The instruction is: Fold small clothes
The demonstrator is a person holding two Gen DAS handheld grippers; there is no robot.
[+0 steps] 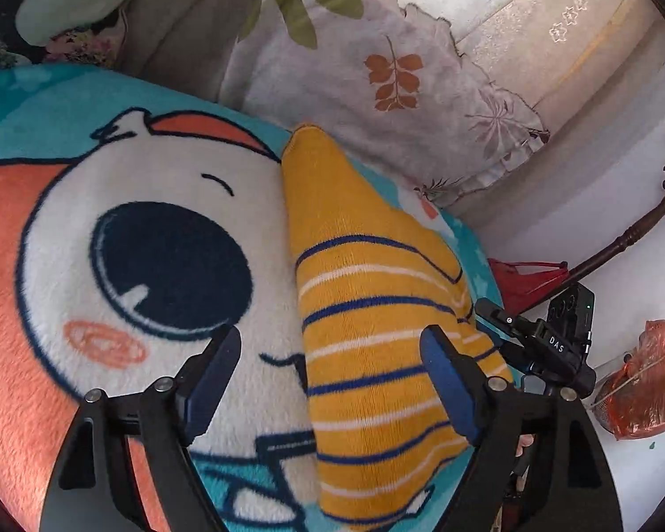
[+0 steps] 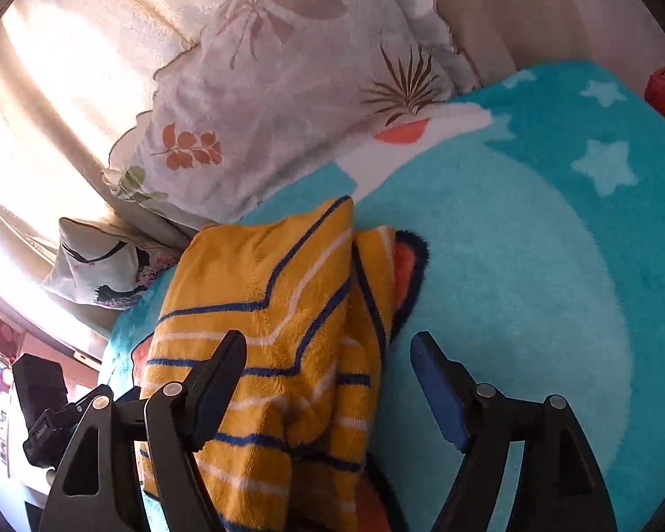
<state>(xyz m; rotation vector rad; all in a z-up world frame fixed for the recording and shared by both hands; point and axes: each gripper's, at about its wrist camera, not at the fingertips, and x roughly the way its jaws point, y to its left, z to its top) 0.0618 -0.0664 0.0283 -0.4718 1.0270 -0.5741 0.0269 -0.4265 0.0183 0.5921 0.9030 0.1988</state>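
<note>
The yellow striped garment [image 1: 368,323] lies folded into a narrow strip on the blanket [image 1: 155,239], its tip toward 12 o'clock. Left claw [image 1: 332,381] and right claw [image 2: 328,381] both hang spread, empty. Risk: plush blanket snagging a fingertip, dragging the fold open.

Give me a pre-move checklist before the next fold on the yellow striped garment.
1. Left gripper open: ok.
2. Right gripper open: ok.
3. Yellow striped garment free of both grippers' fingers: ok, nothing clamped.
4. Garment lying flat: not ok; the right wrist view shows it bunched, with overlapping layers.
5. Garment fully on the cartoon blanket: cannot tell, its near end runs out of frame.
6. Floral pillow apart from the garment: ok.
</note>
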